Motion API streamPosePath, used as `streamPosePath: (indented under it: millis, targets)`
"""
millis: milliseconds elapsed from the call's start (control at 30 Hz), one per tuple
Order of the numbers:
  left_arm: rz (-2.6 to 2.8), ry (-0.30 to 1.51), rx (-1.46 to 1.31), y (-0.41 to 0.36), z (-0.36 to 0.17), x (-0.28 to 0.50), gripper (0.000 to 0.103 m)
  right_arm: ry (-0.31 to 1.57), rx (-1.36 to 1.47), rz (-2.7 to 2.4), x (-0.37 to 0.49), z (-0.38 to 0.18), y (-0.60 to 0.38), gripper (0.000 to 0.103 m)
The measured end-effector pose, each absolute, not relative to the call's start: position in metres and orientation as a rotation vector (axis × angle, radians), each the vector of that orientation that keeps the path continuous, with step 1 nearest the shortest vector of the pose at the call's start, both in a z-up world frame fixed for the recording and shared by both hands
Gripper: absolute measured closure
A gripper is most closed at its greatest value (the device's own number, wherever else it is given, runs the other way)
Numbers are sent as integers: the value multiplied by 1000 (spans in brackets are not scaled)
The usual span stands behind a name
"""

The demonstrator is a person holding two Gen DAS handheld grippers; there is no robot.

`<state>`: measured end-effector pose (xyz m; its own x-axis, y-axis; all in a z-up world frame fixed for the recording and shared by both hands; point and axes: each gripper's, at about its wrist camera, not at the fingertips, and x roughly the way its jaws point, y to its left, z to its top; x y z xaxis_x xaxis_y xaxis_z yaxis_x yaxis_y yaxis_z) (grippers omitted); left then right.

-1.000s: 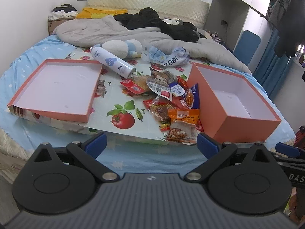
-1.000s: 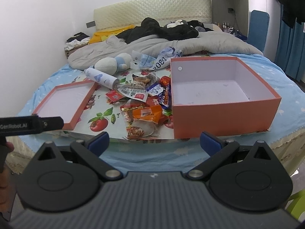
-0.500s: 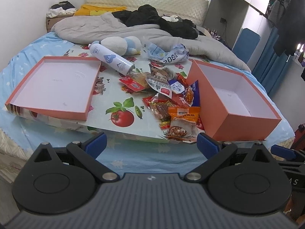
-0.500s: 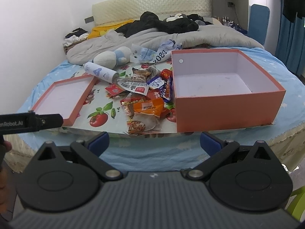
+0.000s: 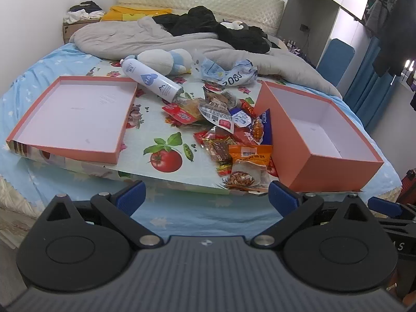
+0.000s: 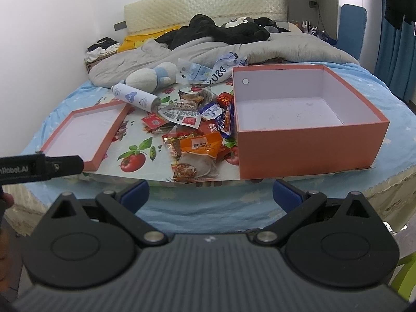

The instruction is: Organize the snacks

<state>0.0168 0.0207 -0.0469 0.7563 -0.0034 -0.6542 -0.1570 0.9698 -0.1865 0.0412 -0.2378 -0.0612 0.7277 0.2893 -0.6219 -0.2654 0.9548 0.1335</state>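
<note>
Change: both cameras are closing in on the bed (image 5: 46,78) — the snack pile (image 5: 228,130) and the two orange pieces are sitting larger and lower in the frame than a second ago, though nothing on the bed is shifting.
Left hand-held gripper (image 5: 206,196): fingers spread wide, holding nothing, hovering at the lower centre short of the vegetable-print mat (image 5: 161,140).
Right hand-held gripper (image 6: 210,191): likewise spread and empty, lower centre of its view.
Snacks: lying in a loose heap at mid-frame, touching the left wall of the orange box (image 6: 306,145); the orange packet (image 6: 201,144) is nearest the camera.
Box: open, with nothing inside.
Lid (image 5: 70,114): lying upturned at the left, well apart from the box.
Spray can (image 5: 152,82): lying on its side above the pile, beside a plush toy (image 5: 166,61).
Meaning: the approach is under way — no snack is packed yet, so the first pick probably comes next.
</note>
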Motion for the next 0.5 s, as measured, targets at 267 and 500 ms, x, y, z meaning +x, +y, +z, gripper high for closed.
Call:
streamPosePath:
  millis: [267,500]
  targets:
    - [95,716,-225,22,-51,19,1,691,36,311,44,-63,-236,0]
    - [87,777,-253,32,-66,28,1,692,40,328,47,-69,-234,0]
